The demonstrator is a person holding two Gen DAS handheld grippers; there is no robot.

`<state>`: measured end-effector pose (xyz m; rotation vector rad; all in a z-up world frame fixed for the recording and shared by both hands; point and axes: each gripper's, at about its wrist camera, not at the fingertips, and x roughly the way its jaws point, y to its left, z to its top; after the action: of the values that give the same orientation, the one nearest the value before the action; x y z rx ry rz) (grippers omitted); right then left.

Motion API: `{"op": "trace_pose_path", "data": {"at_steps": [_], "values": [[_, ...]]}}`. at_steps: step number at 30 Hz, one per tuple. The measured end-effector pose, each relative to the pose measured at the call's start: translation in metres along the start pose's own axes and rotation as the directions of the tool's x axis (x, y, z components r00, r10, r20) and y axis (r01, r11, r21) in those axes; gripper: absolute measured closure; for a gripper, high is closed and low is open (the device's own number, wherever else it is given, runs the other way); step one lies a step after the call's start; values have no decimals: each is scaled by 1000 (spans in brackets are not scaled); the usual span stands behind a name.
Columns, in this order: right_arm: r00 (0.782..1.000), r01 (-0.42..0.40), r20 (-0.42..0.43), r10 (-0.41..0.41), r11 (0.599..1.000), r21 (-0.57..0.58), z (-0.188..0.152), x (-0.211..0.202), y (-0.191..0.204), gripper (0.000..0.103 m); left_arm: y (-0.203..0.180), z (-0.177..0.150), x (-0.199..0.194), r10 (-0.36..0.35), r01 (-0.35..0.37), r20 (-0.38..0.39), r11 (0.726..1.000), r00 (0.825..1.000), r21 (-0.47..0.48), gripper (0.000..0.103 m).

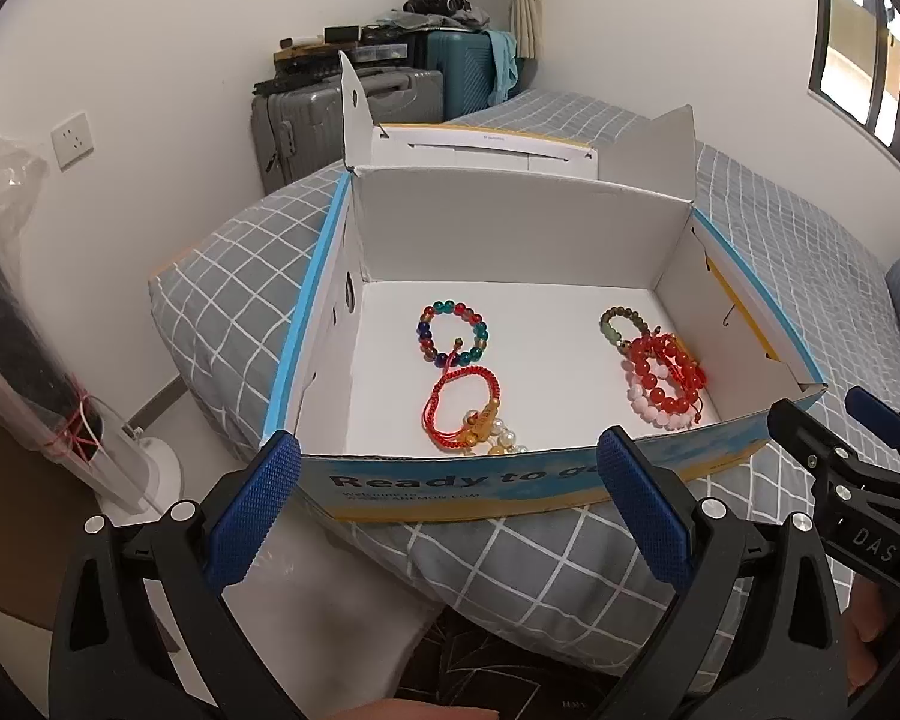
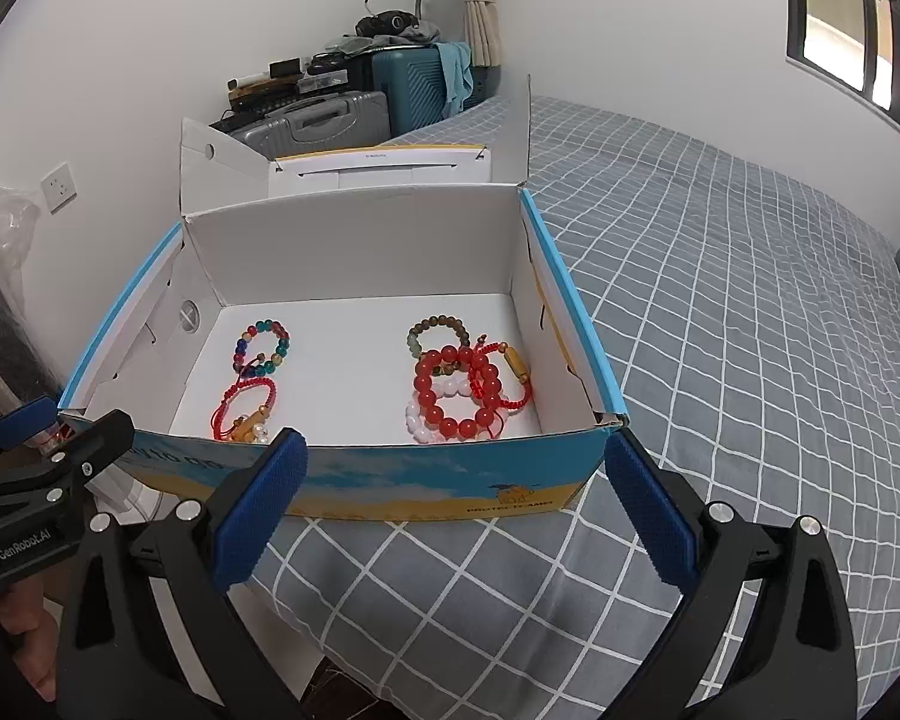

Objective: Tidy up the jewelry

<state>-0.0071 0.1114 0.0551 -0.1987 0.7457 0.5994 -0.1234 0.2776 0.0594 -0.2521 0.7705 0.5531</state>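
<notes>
Both the left gripper (image 1: 450, 504) and right gripper (image 2: 456, 498) hover with fingers apart and empty, just short of the box (image 2: 390, 480); the bracelets (image 2: 462, 390) lie inside, beyond them.

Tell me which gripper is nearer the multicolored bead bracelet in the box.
Left. The left gripper sits open outside the box's near wall, roughly in line with the multicolored bead bracelet. The right gripper is also open but further toward the box's right half.

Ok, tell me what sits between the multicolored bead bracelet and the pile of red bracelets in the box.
Nothing: only bare white box floor separates the multicolored bracelet from the red pile, clearest in the right wrist view.
</notes>
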Motion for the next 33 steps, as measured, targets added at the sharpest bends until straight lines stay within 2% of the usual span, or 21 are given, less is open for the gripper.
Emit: {"op": "trace_pose_path", "data": {"at_steps": [33], "values": [[1000, 2, -3, -2, 1000, 4, -1, 0, -3, 8, -6, 1, 0, -3, 3, -10, 1000, 1000, 5, 6]]}}
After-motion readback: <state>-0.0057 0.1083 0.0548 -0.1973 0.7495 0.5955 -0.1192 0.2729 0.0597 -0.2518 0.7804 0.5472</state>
